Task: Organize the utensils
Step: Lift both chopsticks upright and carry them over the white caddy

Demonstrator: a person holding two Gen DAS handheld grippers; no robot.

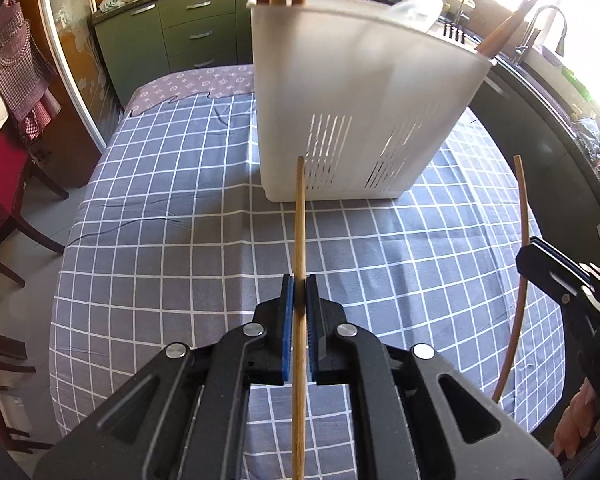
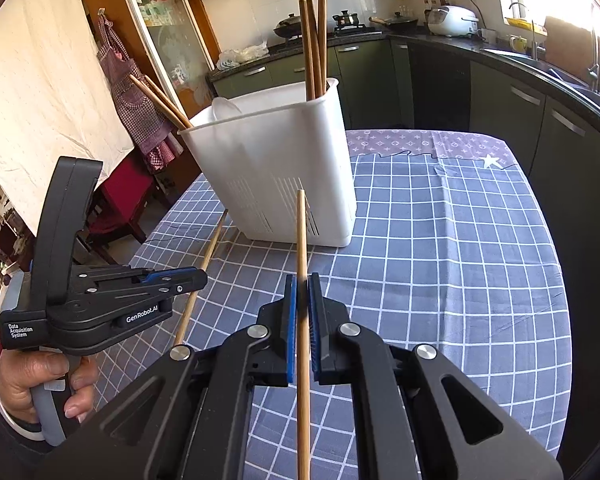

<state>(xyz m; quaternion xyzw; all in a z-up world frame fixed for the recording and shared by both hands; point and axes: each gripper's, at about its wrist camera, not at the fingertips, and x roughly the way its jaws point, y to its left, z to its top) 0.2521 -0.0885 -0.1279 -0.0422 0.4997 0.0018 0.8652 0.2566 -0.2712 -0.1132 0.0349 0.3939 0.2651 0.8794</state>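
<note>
Kitchen table (image 1: pixel 180 200): both grippers (tilted down) clamp chopsticks.

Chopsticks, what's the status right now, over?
Left gripper shut on one chopstick; right gripper shut on another chopstick. White utensil holder ahead, already holding chopsticks. Checked tablecloth between bare, nothing blocking.

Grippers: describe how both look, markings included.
Both are black, angular scissor-like frames with silver rivets and blue ribbed pads on the fingers. The left gripper carries white "GenRobot.AI" and "Data Acquisition System" lettering above a grey handle. The right gripper matches.
</note>
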